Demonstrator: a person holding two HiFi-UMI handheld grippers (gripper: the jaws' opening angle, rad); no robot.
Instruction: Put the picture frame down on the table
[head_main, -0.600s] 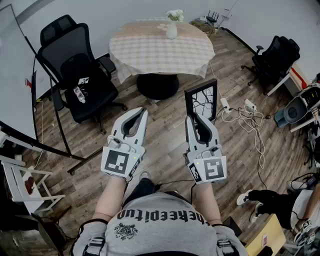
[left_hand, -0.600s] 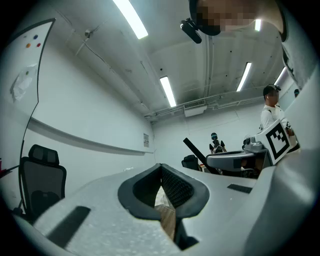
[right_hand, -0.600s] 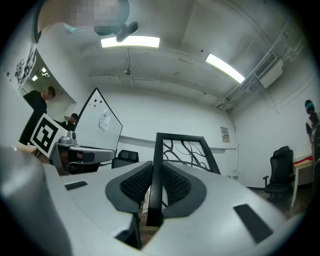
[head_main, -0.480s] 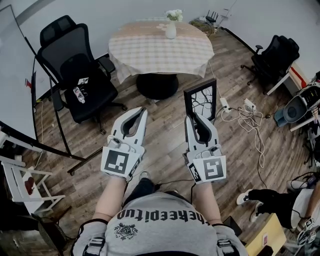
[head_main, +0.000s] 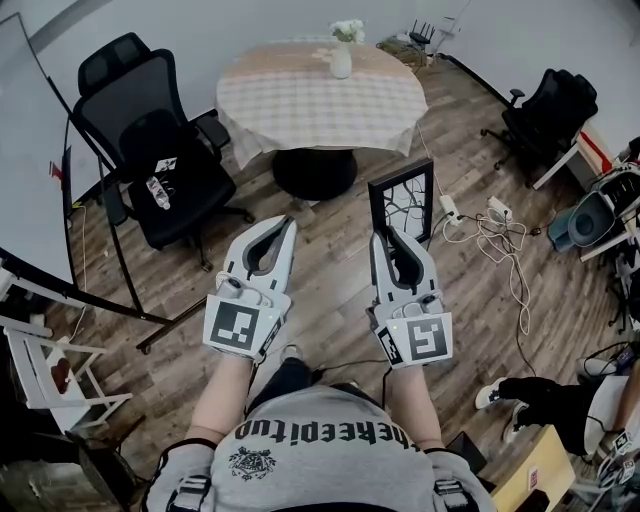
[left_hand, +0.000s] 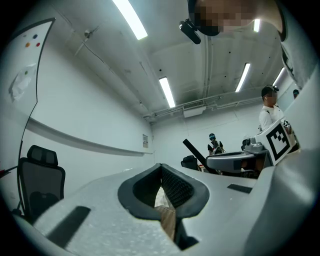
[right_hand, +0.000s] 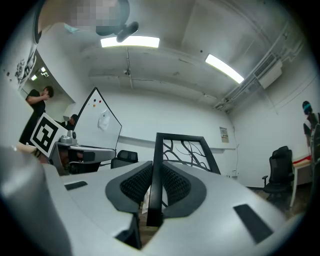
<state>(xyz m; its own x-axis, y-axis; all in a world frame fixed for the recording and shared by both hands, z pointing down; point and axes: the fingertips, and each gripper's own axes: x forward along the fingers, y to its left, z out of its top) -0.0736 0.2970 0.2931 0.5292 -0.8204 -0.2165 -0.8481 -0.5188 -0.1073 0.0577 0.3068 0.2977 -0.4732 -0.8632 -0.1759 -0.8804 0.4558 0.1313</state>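
Here, mid-frame, the right gripper (head_main: 391, 240) clamps its ribbed black pads (right_hand: 175, 184) on the frame (head_main: 403, 198), a thin black rectangle with branch-like tracery, upright over the plank floor (head_main: 330, 255). The left gripper (head_main: 283, 224), jaws together, holds nothing. The round, checked-cloth table (head_main: 320, 95) sits top centre.

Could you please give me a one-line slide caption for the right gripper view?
Right gripper shut on the black picture frame, clamped by its edge.
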